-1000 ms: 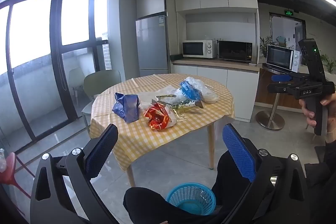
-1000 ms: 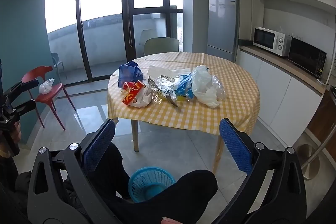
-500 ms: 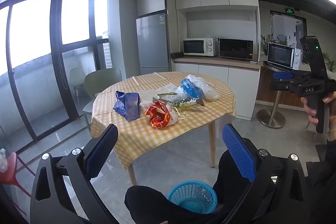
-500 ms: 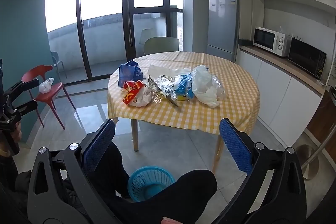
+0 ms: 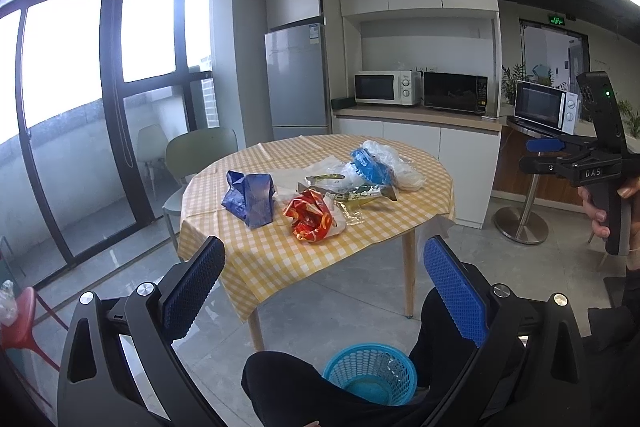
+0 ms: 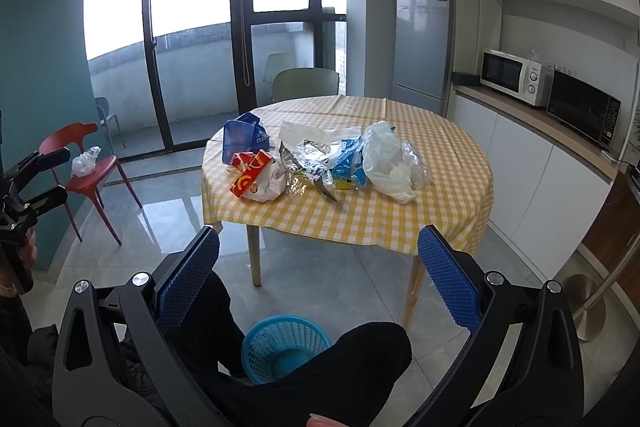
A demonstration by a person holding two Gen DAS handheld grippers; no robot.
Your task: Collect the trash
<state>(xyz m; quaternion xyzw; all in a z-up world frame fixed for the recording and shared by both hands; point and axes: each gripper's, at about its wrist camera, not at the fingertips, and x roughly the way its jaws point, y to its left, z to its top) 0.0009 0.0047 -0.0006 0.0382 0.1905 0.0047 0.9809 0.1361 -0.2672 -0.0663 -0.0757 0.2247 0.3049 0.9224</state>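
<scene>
Trash [image 5: 320, 191] well beyond left gripper [image 5: 324, 283].

- A crumpled dark blue bag [image 5: 250, 198] stands slumped on the yellow checked table [image 5: 280, 251], at the left end of the litter.
- A red and orange snack wrapper [image 5: 310, 215] lies crushed just beside it, against a white plastic bag [image 6: 266, 183].
- Silver foil wrappers [image 6: 308, 167] sprawl in the middle, torn open.
- A blue and white packet [image 5: 366, 163] rests against a crumpled white bag [image 6: 386, 157].
- A light blue mesh basket [image 5: 370, 373] sits upright on the floor below the table's near edge.
</scene>
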